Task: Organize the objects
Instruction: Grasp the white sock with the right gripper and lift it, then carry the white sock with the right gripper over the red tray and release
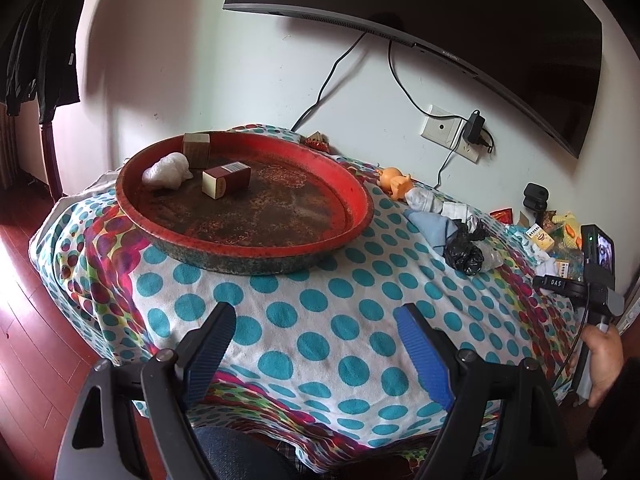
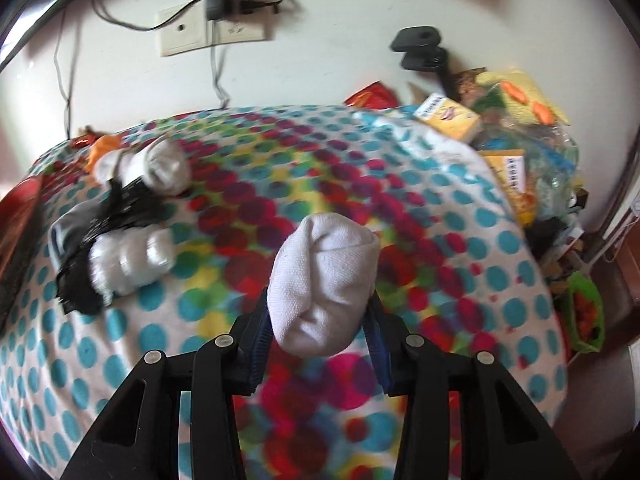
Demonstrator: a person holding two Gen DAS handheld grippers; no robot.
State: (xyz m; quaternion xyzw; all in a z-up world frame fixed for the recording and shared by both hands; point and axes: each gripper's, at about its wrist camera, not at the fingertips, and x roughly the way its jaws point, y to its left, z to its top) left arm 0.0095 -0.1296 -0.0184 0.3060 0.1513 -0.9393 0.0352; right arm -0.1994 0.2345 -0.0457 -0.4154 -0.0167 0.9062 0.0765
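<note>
My right gripper (image 2: 320,306) is shut on a rolled white sock (image 2: 324,280), which is held just above the dotted cloth (image 2: 240,200). My left gripper (image 1: 316,312) stands open over the cloth with nothing between its blue pads. Beyond it sits a round red tray (image 1: 360,200) holding a white crumpled wad (image 1: 168,170), a red and cream box (image 1: 226,178) and a brown box (image 1: 197,149). Another rolled sock (image 2: 164,170), a black bag (image 2: 80,280) and a clear plastic wad (image 2: 132,260) lie to the left of the held sock.
An orange doll (image 1: 394,180), pale socks (image 1: 424,200) and blue cloth (image 1: 434,228) lie right of the tray. Yellow boxes (image 2: 448,118) and packets pile up at the far right by a small black camera (image 2: 420,46). A TV (image 1: 440,12) and wall sockets (image 2: 212,34) are behind. A hand (image 1: 604,356) grips the right tool.
</note>
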